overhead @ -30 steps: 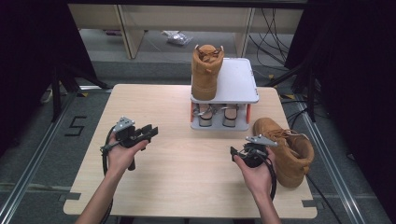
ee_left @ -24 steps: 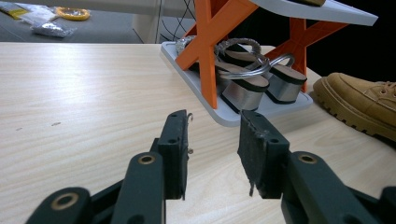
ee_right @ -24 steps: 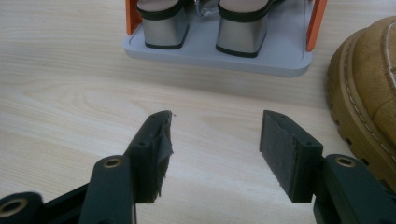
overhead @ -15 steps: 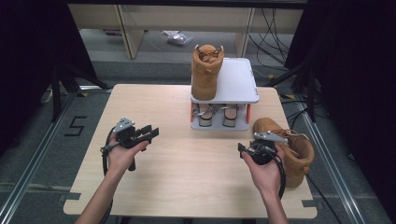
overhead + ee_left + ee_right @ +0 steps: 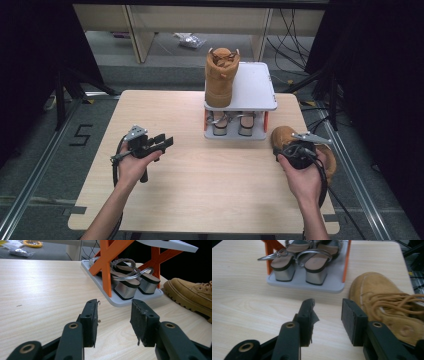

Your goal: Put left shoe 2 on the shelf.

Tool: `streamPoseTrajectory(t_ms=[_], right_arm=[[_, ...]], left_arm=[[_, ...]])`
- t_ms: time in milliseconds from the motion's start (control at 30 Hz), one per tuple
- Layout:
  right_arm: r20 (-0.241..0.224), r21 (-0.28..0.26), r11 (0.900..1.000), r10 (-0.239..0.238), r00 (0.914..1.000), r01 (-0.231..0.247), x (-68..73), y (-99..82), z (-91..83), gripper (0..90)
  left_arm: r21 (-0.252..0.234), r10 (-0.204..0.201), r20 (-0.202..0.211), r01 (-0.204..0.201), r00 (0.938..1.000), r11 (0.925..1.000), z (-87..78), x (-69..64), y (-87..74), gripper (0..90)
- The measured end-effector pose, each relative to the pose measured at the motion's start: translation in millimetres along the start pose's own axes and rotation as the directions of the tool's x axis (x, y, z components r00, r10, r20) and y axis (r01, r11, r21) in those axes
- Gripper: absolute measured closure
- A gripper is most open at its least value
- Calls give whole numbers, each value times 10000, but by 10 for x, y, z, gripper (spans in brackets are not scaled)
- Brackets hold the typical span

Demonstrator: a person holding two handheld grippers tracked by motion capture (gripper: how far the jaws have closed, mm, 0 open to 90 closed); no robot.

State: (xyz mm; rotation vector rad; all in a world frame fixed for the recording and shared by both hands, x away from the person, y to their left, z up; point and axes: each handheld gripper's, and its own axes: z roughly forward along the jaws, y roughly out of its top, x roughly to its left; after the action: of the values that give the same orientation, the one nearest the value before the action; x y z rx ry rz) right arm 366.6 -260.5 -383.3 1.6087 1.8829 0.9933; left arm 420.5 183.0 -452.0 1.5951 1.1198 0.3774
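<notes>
The tan boot point(image 5: 320, 150) lies on its side at the desk's point(image 5: 200, 200) right edge, just right of the two-tier shoe rack point(image 5: 250, 100) at the far middle. The right gripper point(image 5: 327, 315) hovers just over the boot's toe; its jaws have just been closing, yet stand apart with nothing between them, the boot beside the right jaw. The left gripper point(image 5: 162, 141) sits over the left half, jaws apart and just been opening, empty. A second boot point(image 5: 220, 75) stands on the rack's top; sandals point(image 5: 299, 262) sit below. Bare wood spans the near middle.
</notes>
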Motion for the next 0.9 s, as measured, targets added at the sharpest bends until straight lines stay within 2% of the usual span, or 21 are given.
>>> streamPoseTrajectory(t_ms=[100,267,300,333,400,433,467,500,533,567,600,633,733,800,833,867,900], right_arm=[[69,-45,10000,35,10000,-34,-59,26,-66,630],[465,-160,9998,160,9988,-153,-185,79,-161,619],[681,-138,9983,569,9961,-561,-171,86,-191,616],[800,-116,9992,389,9960,-381,-211,96,-208,615],[819,-142,9980,621,9947,-611,-258,115,-244,612],[835,-201,9995,244,9962,-228,-325,123,-251,610],[936,-192,9995,274,9952,-257,-356,131,-270,608],[866,-218,9992,354,9956,-336,-389,138,-284,608],[1066,-129,9968,802,9911,-793,-386,141,-305,608],[1054,-216,9976,682,9921,-663,-433,147,-321,608],[1087,-228,9957,917,9898,-897,-453,151,-330,605],[1129,-221,9983,569,9920,-547,-520,158,-337,599],[1235,-268,9976,673,9901,-645,-628,172,-370,589],[1444,-297,9969,764,9866,-729,-693,184,-392,586],[1607,-300,9946,1030,9816,-994,-708,190,-403,585],[1604,-256,9955,940,9826,-911,-760,198,-410,583],[1644,-183,9905,1378,9767,-1366,-769,200,-414,579]], left_arm=[[55,-5,-12,5,10000,10000,1,5,-9,564],[26,1,-27,-1,10000,10000,-5,16,-7,561],[33,-23,-53,23,10000,10000,-4,17,-7,561],[12,-59,-24,59,10000,10000,2,19,-10,560],[87,-59,-42,60,10000,9999,8,21,-17,559],[103,-82,-77,83,9999,9999,11,17,-22,559],[87,-84,-11,84,10000,9999,17,18,-26,558],[101,-70,2,70,10000,9999,19,16,-28,557],[110,-55,-1,55,10000,9999,19,14,-29,557],[110,-53,18,53,10000,9999,20,12,-29,556],[113,-58,37,57,10000,9999,20,10,-29,556],[118,-55,45,54,10000,9999,20,7,-29,556],[123,-63,50,62,10000,9999,23,4,-33,554],[129,-73,40,73,10000,9999,27,3,-36,553],[133,-67,41,67,10000,9999,29,2,-38,553],[136,-67,43,66,10000,9999,30,1,-39,552],[140,-66,56,65,10000,9999,31,-1,-40,552]])
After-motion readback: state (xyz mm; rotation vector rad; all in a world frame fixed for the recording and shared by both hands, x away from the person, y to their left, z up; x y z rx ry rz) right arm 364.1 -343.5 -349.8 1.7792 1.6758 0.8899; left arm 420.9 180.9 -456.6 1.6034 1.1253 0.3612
